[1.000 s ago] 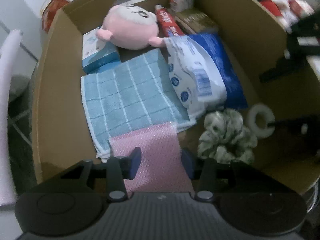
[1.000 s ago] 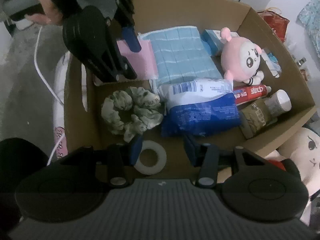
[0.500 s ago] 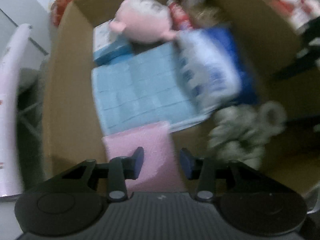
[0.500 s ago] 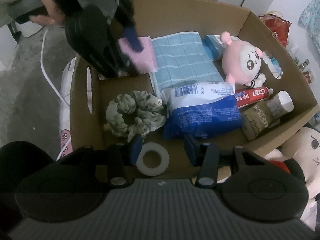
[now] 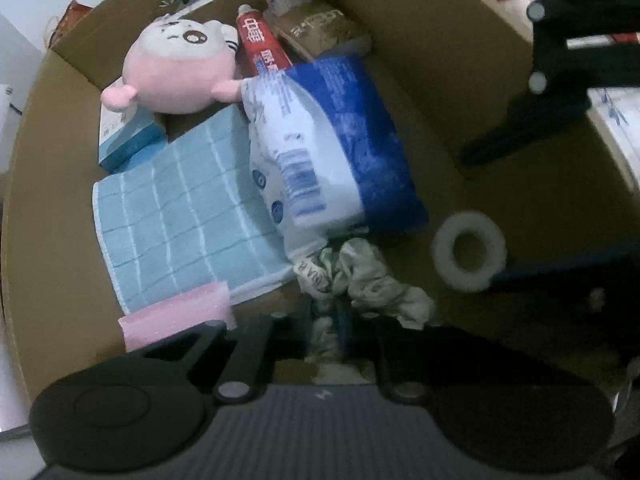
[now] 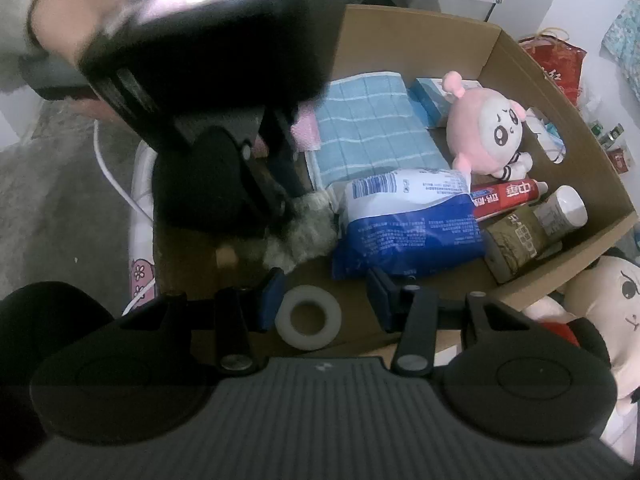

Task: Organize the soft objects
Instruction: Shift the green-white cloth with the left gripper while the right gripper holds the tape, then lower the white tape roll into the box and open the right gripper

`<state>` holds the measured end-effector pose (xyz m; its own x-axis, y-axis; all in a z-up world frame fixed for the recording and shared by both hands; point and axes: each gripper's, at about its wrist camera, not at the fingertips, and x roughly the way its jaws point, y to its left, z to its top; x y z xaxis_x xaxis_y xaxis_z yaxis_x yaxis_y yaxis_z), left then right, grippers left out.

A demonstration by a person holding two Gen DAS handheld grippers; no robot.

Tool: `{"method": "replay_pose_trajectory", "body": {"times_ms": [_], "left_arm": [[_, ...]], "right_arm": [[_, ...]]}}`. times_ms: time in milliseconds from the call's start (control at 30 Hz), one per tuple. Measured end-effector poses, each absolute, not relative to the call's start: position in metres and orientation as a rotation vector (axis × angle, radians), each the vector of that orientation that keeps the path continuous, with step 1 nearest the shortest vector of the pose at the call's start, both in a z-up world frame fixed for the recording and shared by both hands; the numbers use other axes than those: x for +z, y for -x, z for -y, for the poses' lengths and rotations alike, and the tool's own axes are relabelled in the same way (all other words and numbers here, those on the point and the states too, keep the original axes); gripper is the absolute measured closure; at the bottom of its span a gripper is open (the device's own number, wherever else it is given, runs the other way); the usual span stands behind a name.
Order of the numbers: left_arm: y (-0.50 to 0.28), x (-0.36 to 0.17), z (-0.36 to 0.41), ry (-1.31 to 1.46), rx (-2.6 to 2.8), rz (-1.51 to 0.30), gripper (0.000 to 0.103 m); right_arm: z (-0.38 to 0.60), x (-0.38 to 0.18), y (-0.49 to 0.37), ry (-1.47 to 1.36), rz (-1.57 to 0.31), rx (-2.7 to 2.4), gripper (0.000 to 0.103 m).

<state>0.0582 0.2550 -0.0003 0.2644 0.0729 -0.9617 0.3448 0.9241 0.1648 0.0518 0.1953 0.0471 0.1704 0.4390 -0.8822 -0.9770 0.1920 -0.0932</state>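
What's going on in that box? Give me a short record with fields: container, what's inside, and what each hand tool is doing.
container: cardboard box, open top
soft items: pink plush toy, blue checked cloth, pink cloth, green scrunchie
other items: blue-and-white packet, red toothpaste tube, white tape ring
left gripper: down at the scrunchie, fingers around it; closure unclear
right gripper: open, empty, over the tape ring

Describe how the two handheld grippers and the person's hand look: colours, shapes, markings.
Both grippers are matte black with a ribbed grey deck and two round black discs at the base. The right gripper has blue finger pads on black link arms with silver pivot screws. The left gripper is built alike. The person's hand is bare-skinned, with a pale sleeve edge.
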Motion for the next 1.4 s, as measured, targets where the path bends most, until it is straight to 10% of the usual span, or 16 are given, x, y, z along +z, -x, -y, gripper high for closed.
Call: {"method": "replay_pose_trajectory", "body": {"times_ms": [167,300,967,1400], "left_arm": [[-0.054,0.003,-0.271,-0.402,-0.102,-1.315,0.084],[-0.046,0.02,-0.282,-0.351,-0.085,-1.275,0.05],[-0.007,0.031,-0.302,0.058,-0.038,-1.298,0.067],[0.045,0.084,-0.278,-0.016,0.062,-0.974,0.039]], "right_arm": [[-0.194,0.048,-0.052,0.809,-0.838,1.189,0.058],[-0.194,0.048,-0.051,0.807,-0.835,1.183,0.058],[-0.19,0.059,-0.024,0.78,-0.912,1.163,0.059],[-0.145,0.074,-0.013,0.534,-0.778,1.113,0.063]]}}
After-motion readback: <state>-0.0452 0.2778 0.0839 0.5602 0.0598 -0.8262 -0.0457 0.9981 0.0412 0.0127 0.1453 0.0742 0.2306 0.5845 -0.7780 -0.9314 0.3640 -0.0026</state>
